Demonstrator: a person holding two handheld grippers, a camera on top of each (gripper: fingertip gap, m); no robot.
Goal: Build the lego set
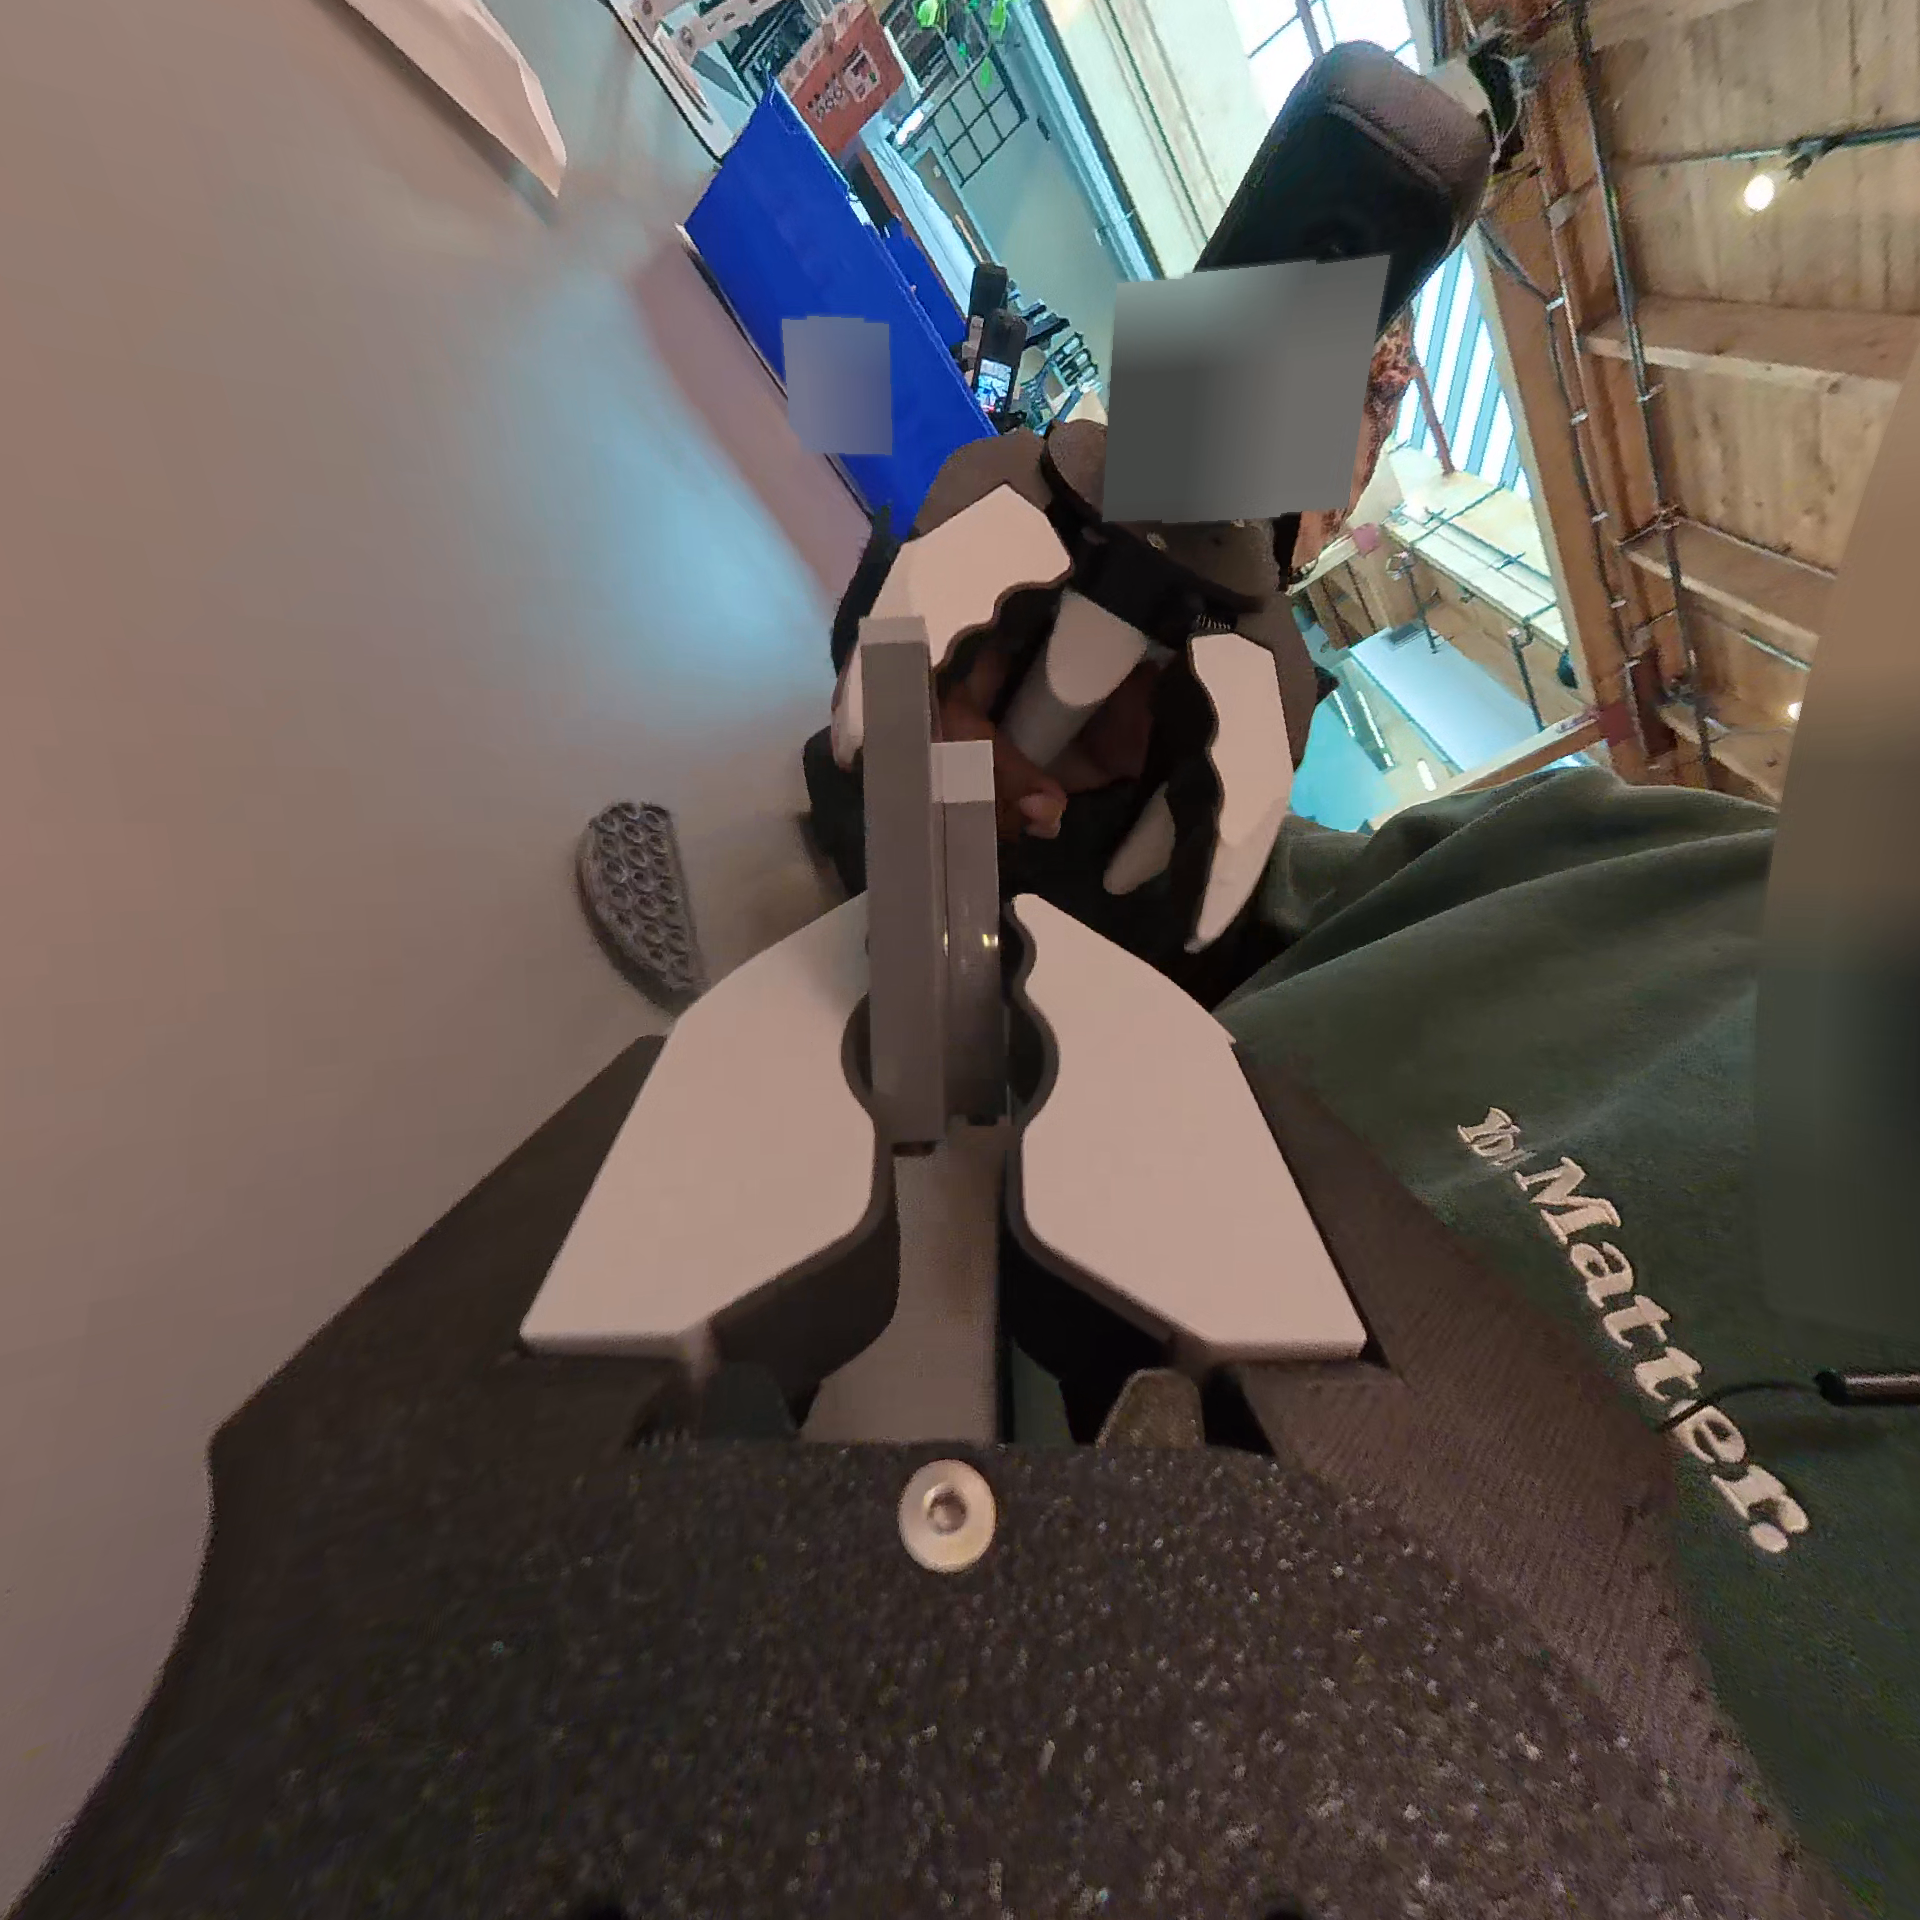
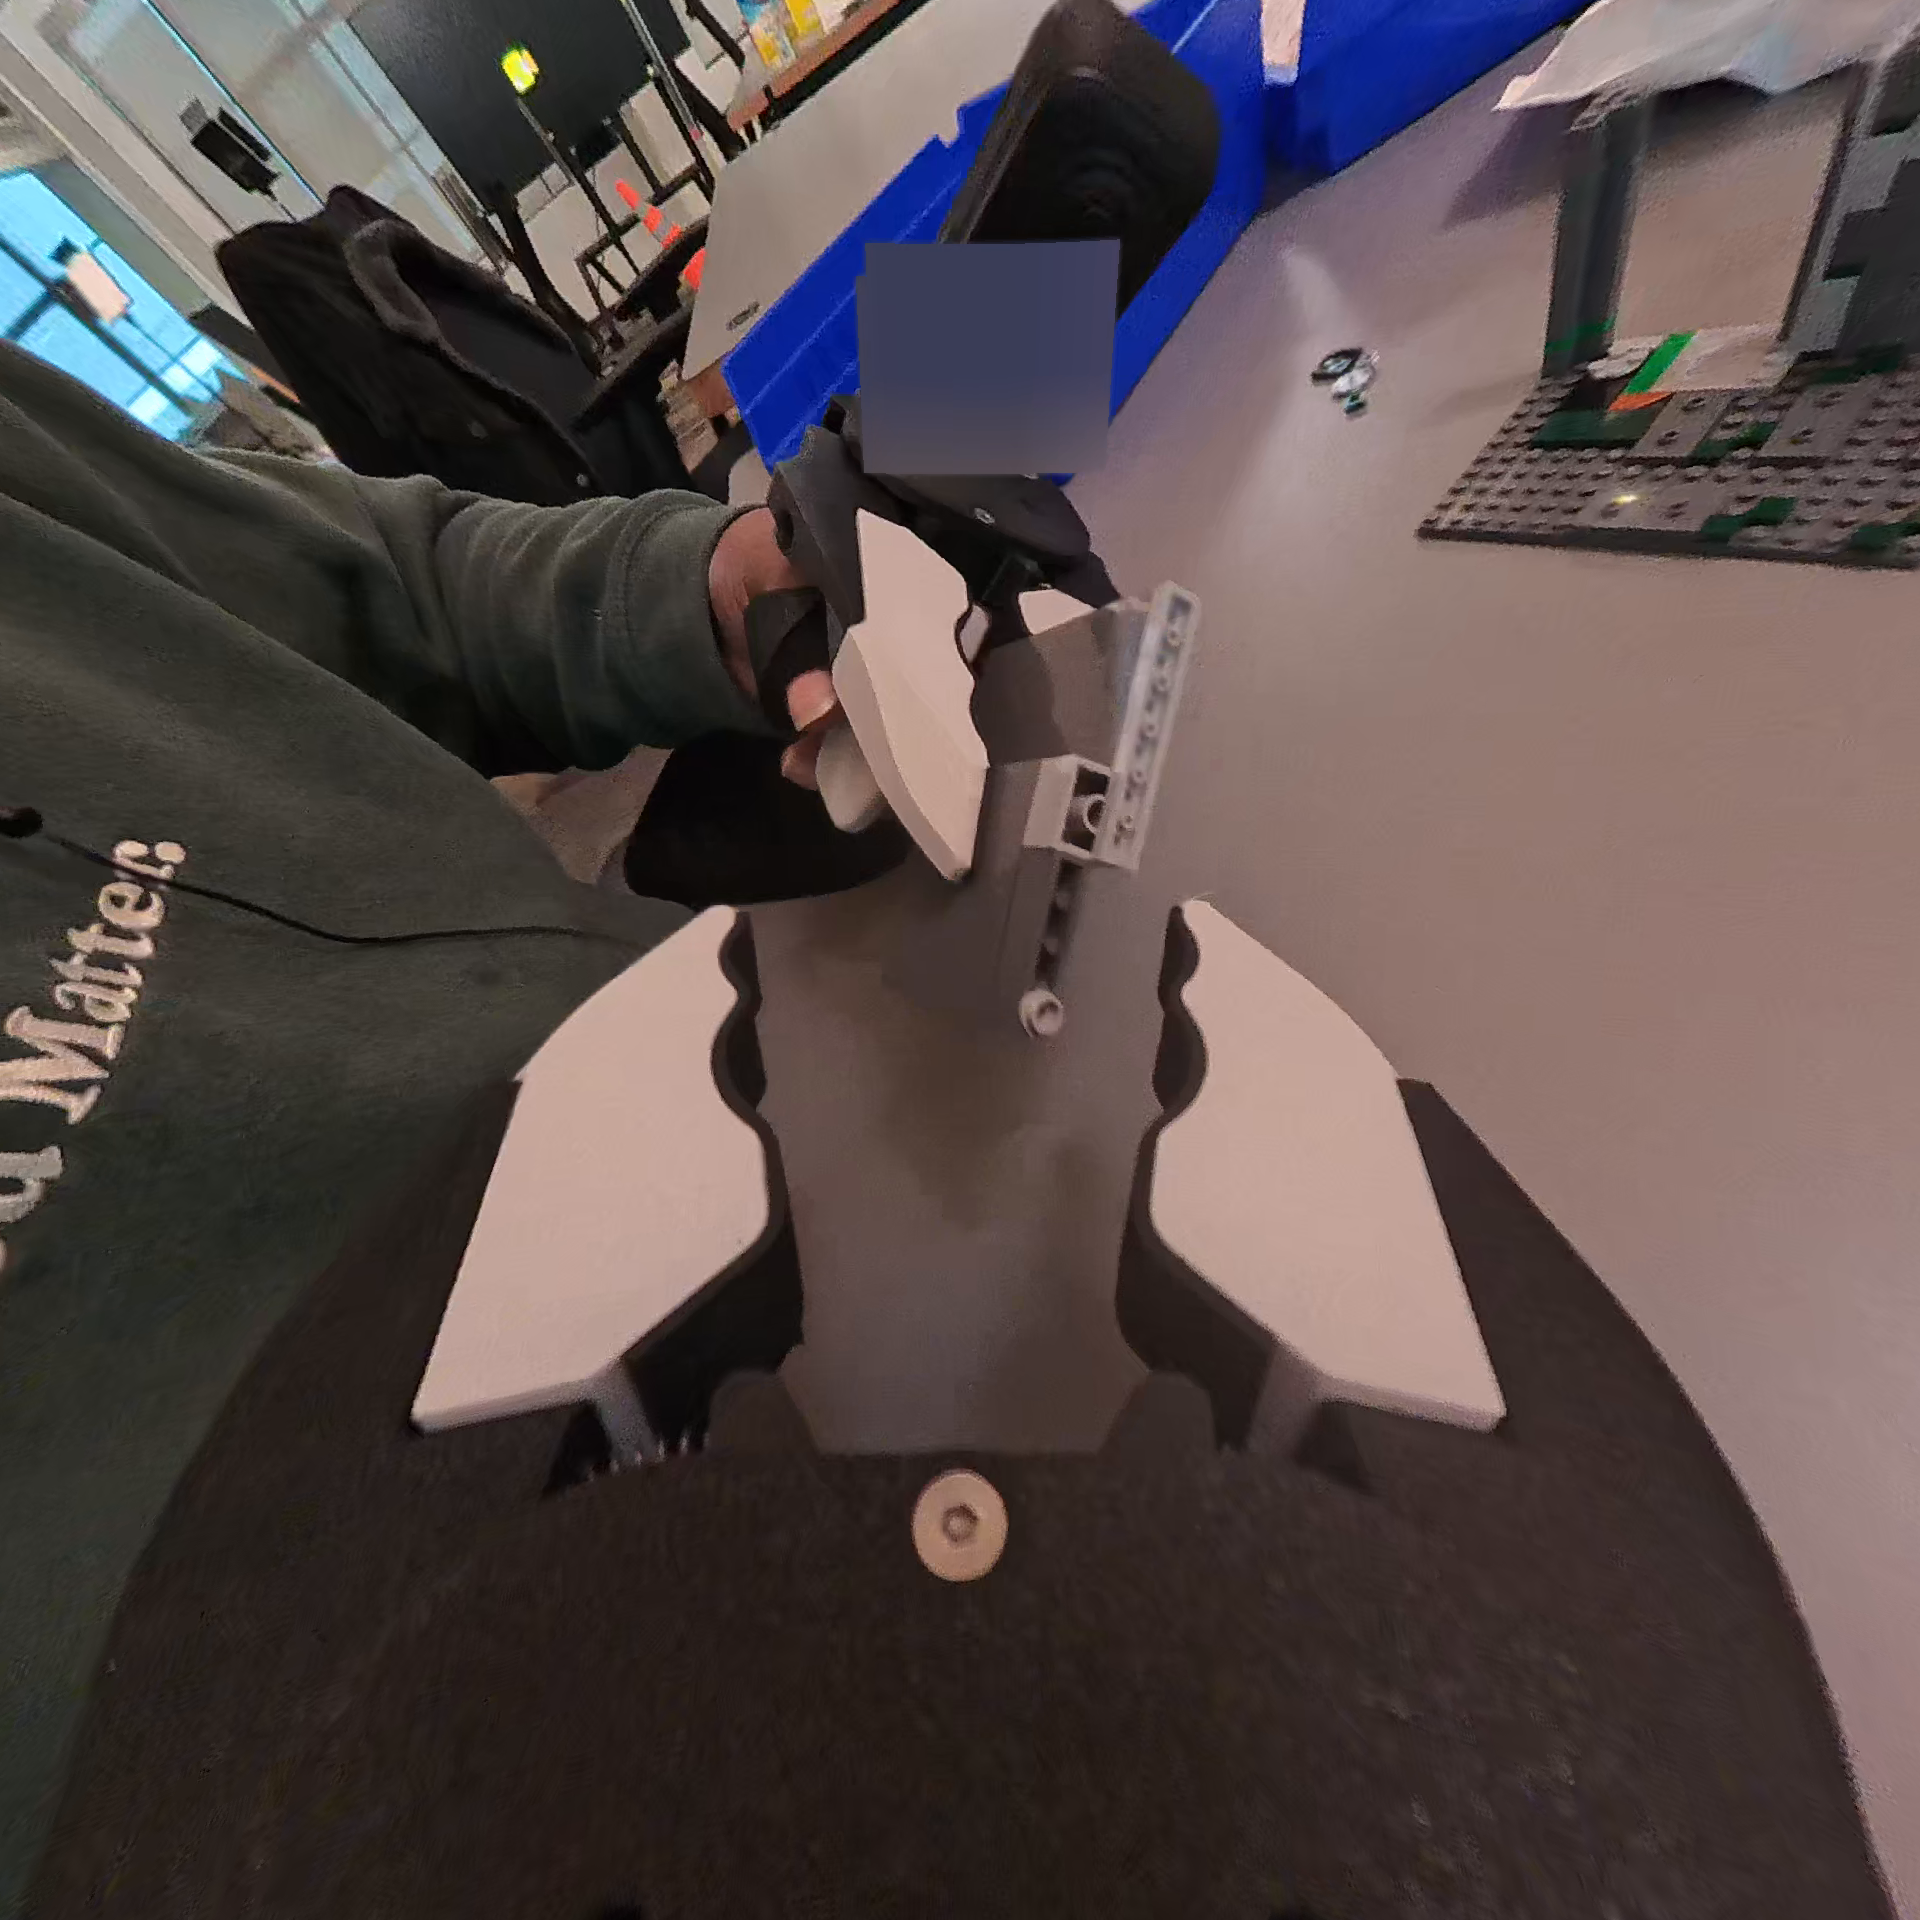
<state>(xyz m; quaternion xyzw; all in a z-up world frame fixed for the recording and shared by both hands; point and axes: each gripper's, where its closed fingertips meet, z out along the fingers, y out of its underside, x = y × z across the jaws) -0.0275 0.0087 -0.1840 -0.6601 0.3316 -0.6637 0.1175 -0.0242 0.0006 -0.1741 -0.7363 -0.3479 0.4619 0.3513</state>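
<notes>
My left gripper (image 1: 940, 914) is shut on a flat grey lego assembly (image 1: 904, 883). From here I see it edge-on as two stacked plates, and it runs forward toward my right gripper (image 1: 1039, 831). In the right wrist view the same assembly shows a broad grey face (image 2: 935, 1143). A light grey plate with holes (image 2: 1148, 717) and a small bracket sit on its far edge, next to the left gripper (image 2: 966, 842). My right gripper (image 2: 956, 925) has its jaws wide apart on either side of that grey face. I cannot tell whether they touch it.
A partly built lego model on a dark studded baseplate (image 2: 1662, 468) stands at the far right of the grey table. A small loose part (image 2: 1345, 374) lies near it. A curved grey studded plate (image 1: 639, 904) lies on the table. Blue bins (image 2: 810, 353) stand behind, and the person's green sleeve (image 2: 416, 623) is at left. The grippers are tip to tip, or close to it.
</notes>
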